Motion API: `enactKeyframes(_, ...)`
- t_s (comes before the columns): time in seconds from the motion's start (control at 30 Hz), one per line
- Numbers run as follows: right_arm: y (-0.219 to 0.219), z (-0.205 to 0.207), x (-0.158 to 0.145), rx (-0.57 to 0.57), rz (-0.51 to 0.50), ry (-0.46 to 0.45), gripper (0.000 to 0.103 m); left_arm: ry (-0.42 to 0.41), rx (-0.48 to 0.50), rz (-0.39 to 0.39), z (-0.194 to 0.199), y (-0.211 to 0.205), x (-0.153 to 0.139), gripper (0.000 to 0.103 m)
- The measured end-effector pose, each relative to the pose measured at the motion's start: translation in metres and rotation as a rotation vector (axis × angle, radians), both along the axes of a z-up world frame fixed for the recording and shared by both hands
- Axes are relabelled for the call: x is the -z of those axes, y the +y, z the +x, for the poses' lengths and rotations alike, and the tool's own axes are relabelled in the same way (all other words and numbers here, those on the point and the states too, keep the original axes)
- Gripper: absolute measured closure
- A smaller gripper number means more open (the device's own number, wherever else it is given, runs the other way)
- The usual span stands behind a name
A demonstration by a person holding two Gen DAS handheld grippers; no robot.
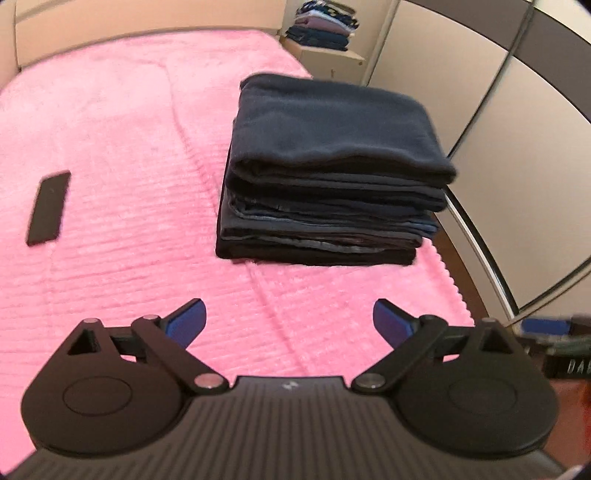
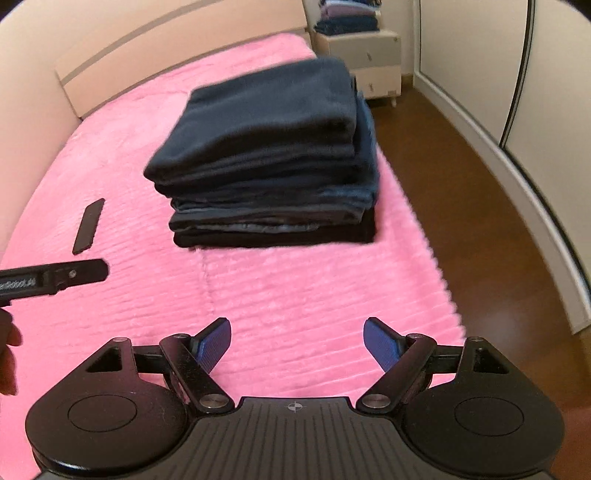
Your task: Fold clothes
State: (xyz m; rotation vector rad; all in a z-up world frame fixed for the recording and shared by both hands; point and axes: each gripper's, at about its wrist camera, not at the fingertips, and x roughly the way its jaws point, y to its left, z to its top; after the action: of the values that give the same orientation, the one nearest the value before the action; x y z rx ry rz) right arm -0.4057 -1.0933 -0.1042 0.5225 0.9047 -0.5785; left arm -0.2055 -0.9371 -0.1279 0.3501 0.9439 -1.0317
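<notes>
A stack of several folded dark clothes (image 1: 332,177) (image 2: 273,162) rests on the pink bedspread (image 1: 129,147) (image 2: 295,295), close to the bed's right edge. The topmost piece is a dark navy fleece-like garment. My left gripper (image 1: 290,319) hovers open over the bedspread, short of the stack, with nothing between its blue fingers. My right gripper (image 2: 297,339) is likewise open and empty, also in front of the stack. The left gripper's side (image 2: 55,280) shows at the left edge of the right wrist view, held by a hand (image 2: 7,354).
A black phone (image 1: 50,206) (image 2: 88,225) lies flat on the bedspread left of the stack. Beyond the bed a white nightstand (image 2: 369,55) carries more folded clothes (image 1: 325,26). Wardrobe doors (image 1: 498,92) and brown floor (image 2: 461,166) run along the right.
</notes>
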Motion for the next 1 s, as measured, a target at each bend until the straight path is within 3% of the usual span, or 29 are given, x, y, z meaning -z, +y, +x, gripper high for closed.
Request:
enactKeyframes(0.17,0.009,-0.006,-0.037,-0.034,-0.058,-0.023,0.017,-0.084,-0.015,-0.003,-0.014,0.018,-0.043,0.005)
enactKeyframes(0.37,0.027,-0.009,-0.068,-0.002,-0.084,-0.059,0.016,-0.101,-0.012,-0.004,-0.03,0.032,-0.08,0.002)
enactKeyframes(0.63,0.072,-0.019,-0.111,0.089,-0.124,-0.092,0.015,-0.141,0.16,-0.012,-0.056,0.064,-0.107,0.002)
enactKeyframes(0.83,0.116,-0.024,-0.135,0.093,-0.174,-0.082,0.008,-0.056,0.161,-0.059,-0.06,0.103,-0.125,0.002)
enactKeyframes(1.0,0.147,-0.027,-0.148,0.115,-0.209,-0.083,0.008,-0.048,0.195,-0.1,-0.066,0.125,-0.143,0.002)
